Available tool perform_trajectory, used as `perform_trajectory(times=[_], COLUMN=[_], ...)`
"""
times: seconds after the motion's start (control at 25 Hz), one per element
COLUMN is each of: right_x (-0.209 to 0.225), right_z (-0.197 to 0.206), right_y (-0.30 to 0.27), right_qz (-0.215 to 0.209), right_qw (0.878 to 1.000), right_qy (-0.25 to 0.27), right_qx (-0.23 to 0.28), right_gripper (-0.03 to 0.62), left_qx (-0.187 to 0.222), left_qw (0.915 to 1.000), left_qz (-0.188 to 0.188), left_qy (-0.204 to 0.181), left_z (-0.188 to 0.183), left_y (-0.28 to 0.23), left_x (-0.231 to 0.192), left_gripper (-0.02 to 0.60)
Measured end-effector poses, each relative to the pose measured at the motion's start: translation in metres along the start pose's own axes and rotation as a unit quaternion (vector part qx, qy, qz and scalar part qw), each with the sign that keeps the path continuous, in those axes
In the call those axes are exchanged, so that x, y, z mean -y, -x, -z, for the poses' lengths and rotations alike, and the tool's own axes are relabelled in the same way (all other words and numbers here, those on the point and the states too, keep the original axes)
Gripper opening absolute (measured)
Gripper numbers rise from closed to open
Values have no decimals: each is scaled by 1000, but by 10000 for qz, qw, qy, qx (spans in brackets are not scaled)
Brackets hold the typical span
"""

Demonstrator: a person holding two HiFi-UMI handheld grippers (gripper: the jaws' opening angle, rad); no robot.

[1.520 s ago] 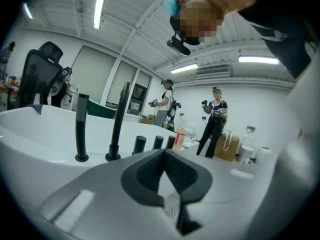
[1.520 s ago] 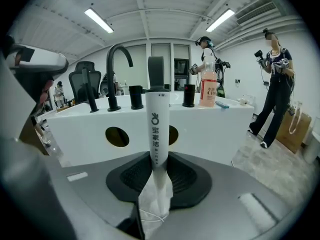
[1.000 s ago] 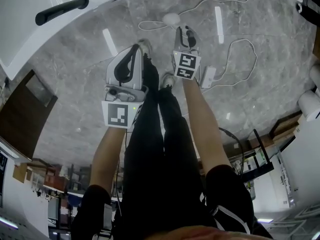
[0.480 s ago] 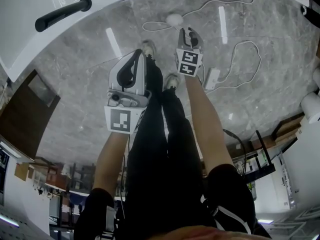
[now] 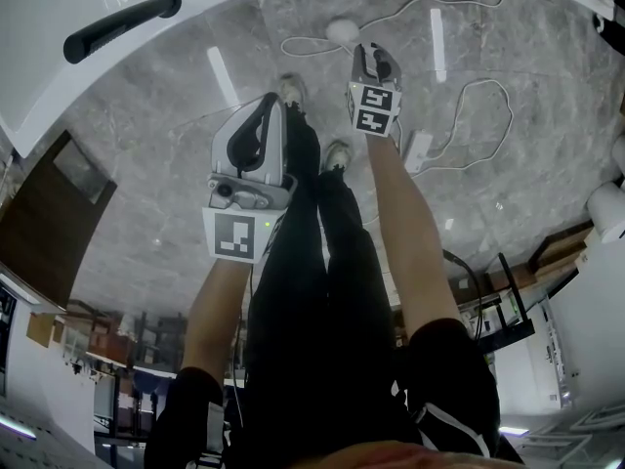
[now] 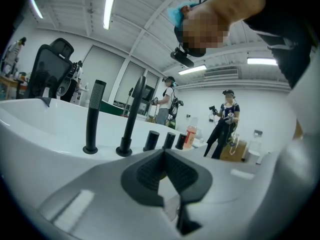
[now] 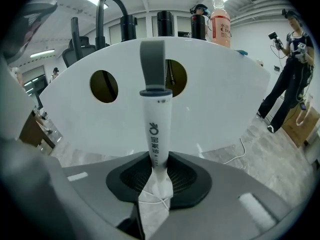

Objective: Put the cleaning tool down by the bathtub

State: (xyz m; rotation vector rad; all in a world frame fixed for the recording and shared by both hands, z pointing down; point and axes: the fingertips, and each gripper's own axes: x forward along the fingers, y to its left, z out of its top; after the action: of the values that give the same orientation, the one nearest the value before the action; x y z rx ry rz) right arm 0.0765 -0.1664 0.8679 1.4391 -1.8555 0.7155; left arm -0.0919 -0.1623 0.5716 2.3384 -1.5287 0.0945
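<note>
- Jaws of the right gripper [image 7: 159,170] are pinching the cleaning tool [image 7: 156,126] by its white handle, its grey loop pointing at the bathtub [image 7: 220,99].
- Left gripper [image 6: 164,158] is holding nothing, its jaws pressed together, and is facing the black taps [image 6: 131,116] on the bathtub's rim.

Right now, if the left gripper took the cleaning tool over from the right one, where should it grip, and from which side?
Grip the cleaning tool on its thick white stretch just under the grey loop, clear of the right gripper, which is shut on the narrow end. Probably best to come from the left, jaws across the handle: it is straight there, and the loop looks flimsy.
</note>
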Motion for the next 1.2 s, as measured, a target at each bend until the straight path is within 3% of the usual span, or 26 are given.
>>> perform_trajectory(times=[0.68,0.96,1.2], right_x=[5,6,11], right_z=[-25,-43,-46], right_y=[-30,-54,-61], right_qz=[-31,-8,26], right_qw=[9999,9993,9981], right_qy=[-156,-225,-305], right_qx=[26,293,535], right_gripper=[97,98,98], left_qx=[23,368,470], left_qw=[10000,9991,9986], left_qz=[19,127,74], left_qy=[37,-157,-209], left_z=[-3,-19,-11], left_y=[-9,-19,-21], left_x=[-8,-9,-8], left_gripper=[8,8,8])
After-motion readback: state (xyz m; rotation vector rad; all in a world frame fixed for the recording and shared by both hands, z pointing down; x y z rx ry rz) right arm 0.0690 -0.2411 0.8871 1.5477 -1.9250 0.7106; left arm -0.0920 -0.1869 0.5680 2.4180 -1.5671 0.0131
